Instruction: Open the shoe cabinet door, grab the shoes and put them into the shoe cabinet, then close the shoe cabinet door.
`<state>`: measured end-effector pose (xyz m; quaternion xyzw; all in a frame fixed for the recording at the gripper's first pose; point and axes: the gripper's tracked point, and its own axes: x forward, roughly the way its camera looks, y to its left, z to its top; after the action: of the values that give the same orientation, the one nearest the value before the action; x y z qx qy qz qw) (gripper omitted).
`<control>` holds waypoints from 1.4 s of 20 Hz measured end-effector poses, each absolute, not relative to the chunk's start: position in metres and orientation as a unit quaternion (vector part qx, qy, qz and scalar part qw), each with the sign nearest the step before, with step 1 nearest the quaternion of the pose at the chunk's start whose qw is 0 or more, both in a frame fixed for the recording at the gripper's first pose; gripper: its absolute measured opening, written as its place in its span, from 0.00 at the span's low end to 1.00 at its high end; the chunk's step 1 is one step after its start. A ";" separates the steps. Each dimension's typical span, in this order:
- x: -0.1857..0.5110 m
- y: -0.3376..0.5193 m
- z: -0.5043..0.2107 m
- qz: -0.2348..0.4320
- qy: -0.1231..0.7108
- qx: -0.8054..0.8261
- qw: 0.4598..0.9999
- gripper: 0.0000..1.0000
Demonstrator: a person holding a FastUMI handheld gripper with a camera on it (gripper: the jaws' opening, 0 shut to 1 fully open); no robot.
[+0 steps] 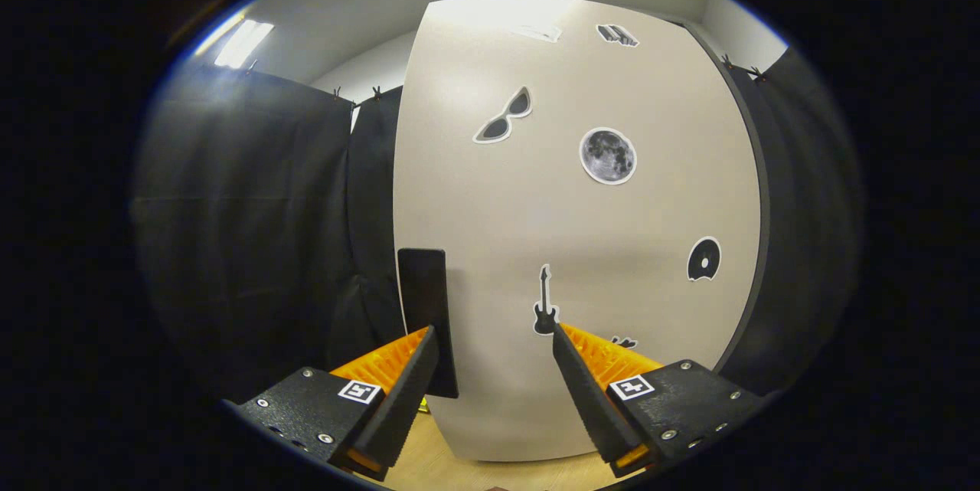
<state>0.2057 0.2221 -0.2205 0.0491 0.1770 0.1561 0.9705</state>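
The gripper has its fingers wide apart, holding nothing. Right in front of them stands the shoe cabinet door, pale with stickers on it. Its dark handle is just by the left finger

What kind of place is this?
Likely a staged test booth, not a real home: black cloth clipped up as walls, one pale cabinet door dotted with stickers, and the open tool nearing its dark handle.
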 end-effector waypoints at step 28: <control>0.118 0.096 -0.043 -0.005 0.050 0.006 0.999 0.94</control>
<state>0.1176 0.0956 -0.0429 0.0062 0.0499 -0.0052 0.9987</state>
